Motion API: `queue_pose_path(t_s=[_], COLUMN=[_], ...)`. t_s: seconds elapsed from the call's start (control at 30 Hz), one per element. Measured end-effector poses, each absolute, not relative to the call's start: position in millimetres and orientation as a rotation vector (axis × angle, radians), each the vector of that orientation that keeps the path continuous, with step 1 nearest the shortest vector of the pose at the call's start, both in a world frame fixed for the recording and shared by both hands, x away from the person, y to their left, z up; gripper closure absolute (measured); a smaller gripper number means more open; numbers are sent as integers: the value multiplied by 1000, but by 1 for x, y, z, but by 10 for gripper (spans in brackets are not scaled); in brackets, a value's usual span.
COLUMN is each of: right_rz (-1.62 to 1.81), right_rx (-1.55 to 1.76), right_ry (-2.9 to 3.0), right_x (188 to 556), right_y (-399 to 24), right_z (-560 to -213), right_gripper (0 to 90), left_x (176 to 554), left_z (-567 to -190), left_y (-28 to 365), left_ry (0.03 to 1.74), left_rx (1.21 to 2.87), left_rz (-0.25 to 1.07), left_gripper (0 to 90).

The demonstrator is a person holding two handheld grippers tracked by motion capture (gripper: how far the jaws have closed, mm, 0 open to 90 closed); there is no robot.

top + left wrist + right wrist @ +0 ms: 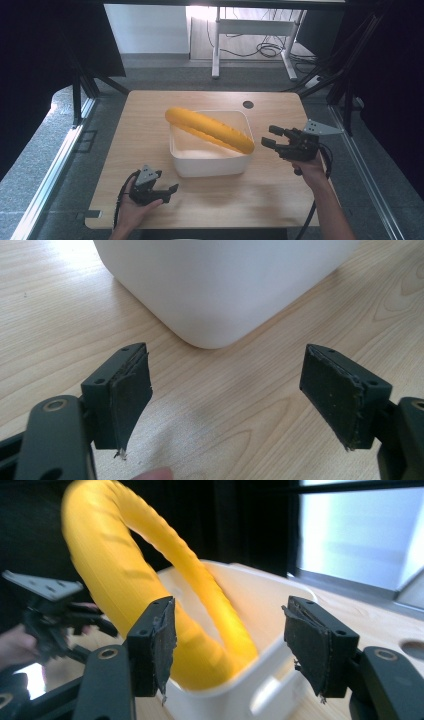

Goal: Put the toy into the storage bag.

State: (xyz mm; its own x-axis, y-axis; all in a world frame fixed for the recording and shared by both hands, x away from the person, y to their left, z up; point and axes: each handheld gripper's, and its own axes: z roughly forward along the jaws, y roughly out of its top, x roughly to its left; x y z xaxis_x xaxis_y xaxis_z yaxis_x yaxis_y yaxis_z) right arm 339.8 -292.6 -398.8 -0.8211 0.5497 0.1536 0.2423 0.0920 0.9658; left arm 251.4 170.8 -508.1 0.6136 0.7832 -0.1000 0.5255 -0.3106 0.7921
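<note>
A long yellow ribbed tube (207,129) lies slantwise across a white bin (210,166) in the middle of the wooden table, one end over the bin's back left rim and the other over its right rim. My right gripper (268,136) hovers just right of the bin and points at the tube's near end, open with nothing between its pads. In the right gripper view the tube (120,575) curves up out of the bin (265,595) behind the left jaw of that gripper (230,640). My left gripper (167,183) rests open at the bin's front left corner (225,285), its jaws (230,395) wide apart over bare wood.
A round cable hole (248,104) sits in the tabletop behind the bin. Black frame posts (77,97) stand off the table's left and right sides. A white desk frame (250,30) with cables stands on the floor beyond. Bare wood lies in front of the bin.
</note>
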Motion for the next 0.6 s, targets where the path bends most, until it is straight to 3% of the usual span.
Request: queue_pose_path(t_s=[0.33, 0.6], right_rz=[1655, 1629], right_rx=[880, 893], right_ry=[2135, 2137], right_x=[336, 334], right_y=[-302, -302], right_z=[-435, -439], right_gripper=[375, 368], left_x=[251, 249], left_z=[-508, -506], left_y=[171, 172], left_ry=[1032, 1025], left_rx=[1991, 1987], left_rz=[391, 399], left_gripper=[205, 205])
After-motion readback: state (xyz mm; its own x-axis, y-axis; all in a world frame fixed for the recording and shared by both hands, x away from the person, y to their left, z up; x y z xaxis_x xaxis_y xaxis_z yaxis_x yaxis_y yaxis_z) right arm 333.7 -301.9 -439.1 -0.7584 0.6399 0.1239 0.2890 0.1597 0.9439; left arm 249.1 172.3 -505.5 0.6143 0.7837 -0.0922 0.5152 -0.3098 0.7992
